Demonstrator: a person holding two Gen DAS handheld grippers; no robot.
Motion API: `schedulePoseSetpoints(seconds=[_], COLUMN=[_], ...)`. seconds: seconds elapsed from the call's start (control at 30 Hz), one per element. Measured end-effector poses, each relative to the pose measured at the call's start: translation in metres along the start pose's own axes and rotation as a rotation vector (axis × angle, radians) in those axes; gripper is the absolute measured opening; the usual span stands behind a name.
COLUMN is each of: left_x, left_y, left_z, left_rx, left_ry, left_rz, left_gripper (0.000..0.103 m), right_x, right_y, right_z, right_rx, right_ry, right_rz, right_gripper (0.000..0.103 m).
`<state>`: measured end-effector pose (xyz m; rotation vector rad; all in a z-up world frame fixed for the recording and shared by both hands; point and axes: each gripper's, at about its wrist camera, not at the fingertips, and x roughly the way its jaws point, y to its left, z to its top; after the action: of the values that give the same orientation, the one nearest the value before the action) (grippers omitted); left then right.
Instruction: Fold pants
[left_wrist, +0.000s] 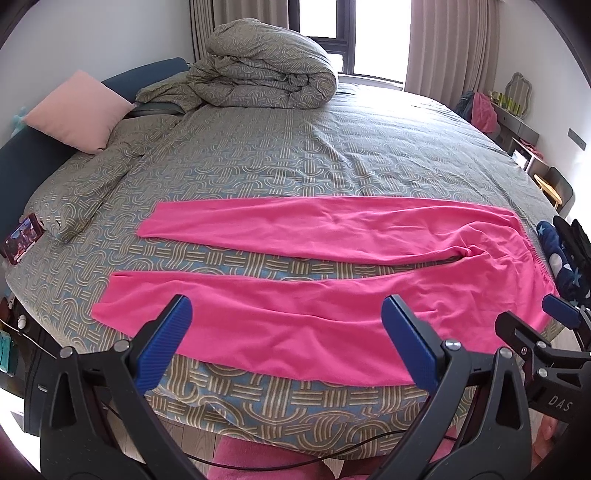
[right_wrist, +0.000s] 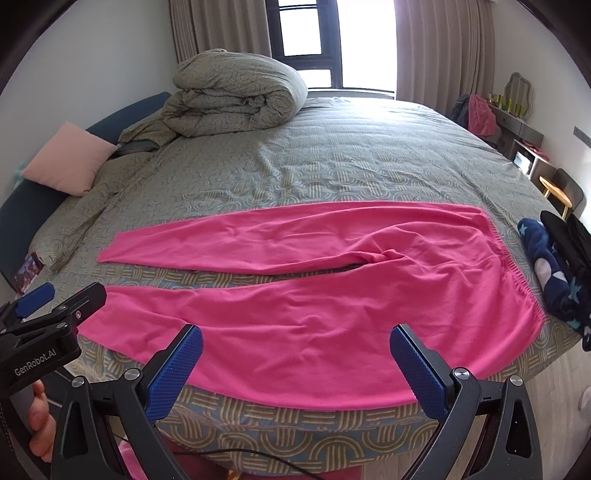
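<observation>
Pink pants (left_wrist: 332, 288) lie flat, legs spread, on the bed (left_wrist: 295, 158); both grippers gape, empty.

Pants (left_wrist: 325, 295): solid bright pink, no print. Bed sheet (left_wrist: 295, 155): grey-blue ground with cream-tan interlocking arc-and-stripe pattern, same print on the rolled duvet (left_wrist: 266, 70); pillow (left_wrist: 77, 110) plain pale pink, headboard (left_wrist: 22, 162) dark navy, curtains (left_wrist: 443, 40) beige-taupe. Left gripper (left_wrist: 287, 347) and right gripper (right_wrist: 296, 373): black frames with ribbed royal-blue finger pads; folded garment (right_wrist: 550, 277) at the bed edge is navy with light blue stars and white spots.
</observation>
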<state>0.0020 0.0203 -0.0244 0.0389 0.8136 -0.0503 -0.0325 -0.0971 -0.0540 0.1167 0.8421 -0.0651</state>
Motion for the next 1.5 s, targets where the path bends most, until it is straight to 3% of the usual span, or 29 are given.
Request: schedulePoseSetpoints(seconds=[1.03,1.2,1.4,1.5], left_x=[0.017,0.029,0.038,0.038], left_y=[0.013,0.046,0.125,0.145], left_z=[-0.012,-0.020,-0.038,-0.049], left_rx=[-0.004,-0.046,-0.260,-0.308], left_ry=[0.088,0.129,0.188,0.207], left_rz=[0.037,0.120,0.212,0.240], left_gripper=[0.102,0.102,0.102,0.102], right_x=[0.017,0.024,0.040,0.048], right_y=[-0.012,-0.033,-0.061,-0.062], right_z=[-0.010,-0.023,-0.037,-0.039], right_rx=[0.022,0.079,0.190,0.195], right_ry=[0.072,0.119,0.198,0.218], right_rz=[0.003,-0.010,-0.027,-0.028], right_gripper=[0.103,0.103,0.102,0.102])
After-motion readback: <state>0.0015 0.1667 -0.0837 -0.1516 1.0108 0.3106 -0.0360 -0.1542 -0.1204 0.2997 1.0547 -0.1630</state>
